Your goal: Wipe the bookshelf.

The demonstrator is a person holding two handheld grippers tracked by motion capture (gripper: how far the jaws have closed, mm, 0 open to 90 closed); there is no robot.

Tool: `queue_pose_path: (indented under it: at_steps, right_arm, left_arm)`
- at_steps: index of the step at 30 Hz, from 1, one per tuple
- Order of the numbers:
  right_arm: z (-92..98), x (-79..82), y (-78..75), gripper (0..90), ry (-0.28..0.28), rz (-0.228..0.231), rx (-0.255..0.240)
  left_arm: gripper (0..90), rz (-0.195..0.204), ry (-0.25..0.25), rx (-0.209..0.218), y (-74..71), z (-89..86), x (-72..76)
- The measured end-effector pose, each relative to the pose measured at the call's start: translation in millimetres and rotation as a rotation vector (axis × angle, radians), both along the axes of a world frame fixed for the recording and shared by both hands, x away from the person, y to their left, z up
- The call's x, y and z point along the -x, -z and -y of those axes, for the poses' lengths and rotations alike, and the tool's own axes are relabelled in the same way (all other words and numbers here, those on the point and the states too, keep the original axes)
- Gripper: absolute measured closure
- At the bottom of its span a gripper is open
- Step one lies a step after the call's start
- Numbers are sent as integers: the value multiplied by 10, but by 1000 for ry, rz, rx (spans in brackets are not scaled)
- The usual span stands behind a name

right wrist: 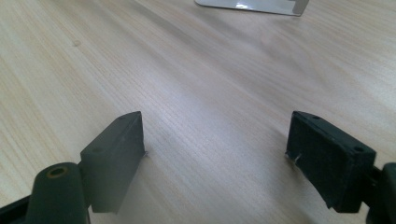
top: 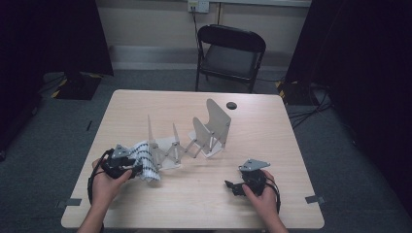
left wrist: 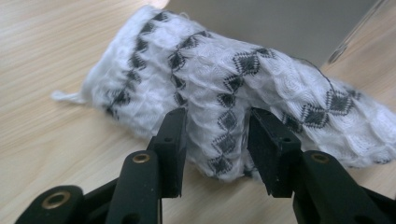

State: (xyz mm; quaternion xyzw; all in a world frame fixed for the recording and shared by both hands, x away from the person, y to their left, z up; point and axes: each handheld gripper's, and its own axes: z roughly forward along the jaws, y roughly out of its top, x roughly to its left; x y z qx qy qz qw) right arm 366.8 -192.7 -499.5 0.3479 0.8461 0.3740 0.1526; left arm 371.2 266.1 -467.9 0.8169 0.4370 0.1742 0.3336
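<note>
Release of the patterned cloth (left wrist: 233, 93) beside the folding rack (top: 194, 138) is judged under way; the left gripper (left wrist: 217, 140) straddles a fold, jaws parted. The right gripper (right wrist: 215, 158) is held wide open. Next, clean withdrawal is needed.

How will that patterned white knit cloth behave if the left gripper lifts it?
Probably floppy: the knit cloth lies bunched in soft folds, so free ends would droop. Likely light, being thin yarn. The textured weave should resist slipping between the left gripper pads, though loops might snag.

Beyond my desk (top: 272, 204) stands a black folding chair (top: 230, 56) on grey carpet (top: 39, 160). The pale wall (top: 150, 22) carries a socket (top: 198, 5), with dark curtains (top: 364, 58) at both sides.
</note>
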Motion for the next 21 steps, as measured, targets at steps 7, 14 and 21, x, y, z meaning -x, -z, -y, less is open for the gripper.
queue_pose_path:
  at_steps: [7, 14, 21]
  right_arm:
    - [0, 0, 0, 187, 0, 0, 0]
    - [0, 0, 0, 186, 0, 0, 0]
    - [0, -1, -1, 185, -3, -2, 0]
  left_arm:
    - [587, 23, -61, 42, -63, -81, 26]
    - [573, 51, -112, 87, -142, -45, -42]
    - [529, 37, -133, 78, -87, 93, -138]
